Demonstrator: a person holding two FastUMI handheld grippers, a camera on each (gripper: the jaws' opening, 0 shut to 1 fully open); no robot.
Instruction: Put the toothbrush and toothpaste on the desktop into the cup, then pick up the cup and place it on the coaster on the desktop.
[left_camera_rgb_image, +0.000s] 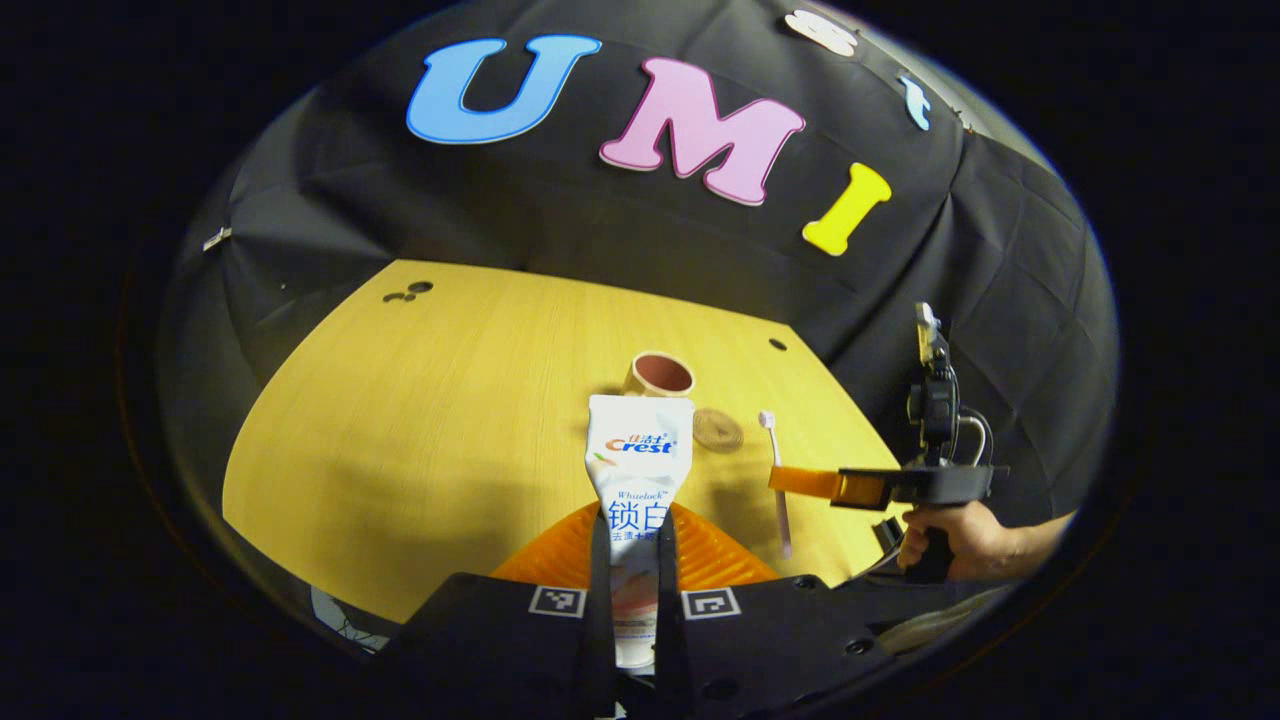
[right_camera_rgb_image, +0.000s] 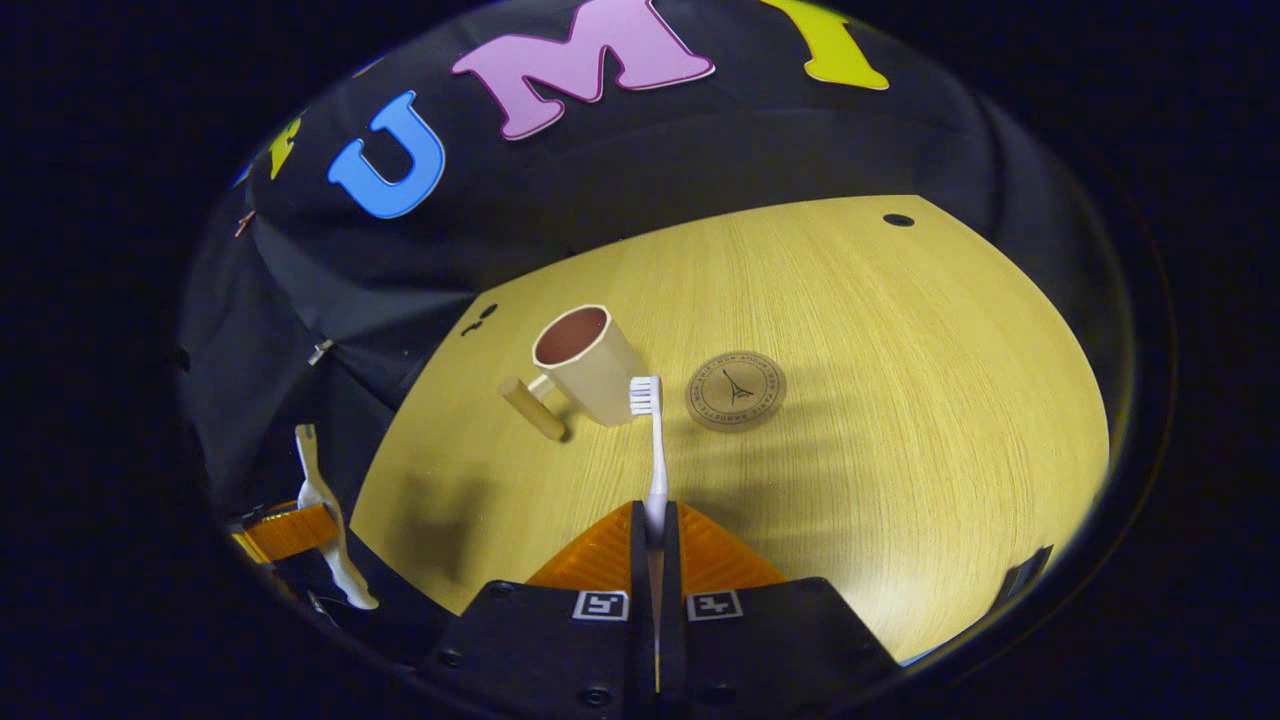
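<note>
A white toothpaste tube (left_camera_rgb_image: 640, 450) stands upright between the fingers of my left gripper (left_camera_rgb_image: 634, 525), which is shut on its lower part above the desktop. Beyond it on the table stand the beige cup (left_camera_rgb_image: 660, 375) and the round brown coaster (left_camera_rgb_image: 718, 430). My right gripper (right_camera_rgb_image: 655, 515) is shut on the handle of the white toothbrush (right_camera_rgb_image: 655, 440), bristle end pointing away. Just ahead of it is the cup (right_camera_rgb_image: 585, 365), with a wooden handle; the coaster (right_camera_rgb_image: 736, 390) lies to its right. In the left gripper view, the right gripper (left_camera_rgb_image: 805, 482) holds the toothbrush (left_camera_rgb_image: 776, 460) right of the coaster.
The wooden table (right_camera_rgb_image: 900, 400) has small dark holes near its far edge (left_camera_rgb_image: 410, 292). A hand (left_camera_rgb_image: 960, 540) holds the right gripper at the table's right side. The left gripper (right_camera_rgb_image: 285, 530) with the toothpaste (right_camera_rgb_image: 325, 520) is at the far left of the right gripper view.
</note>
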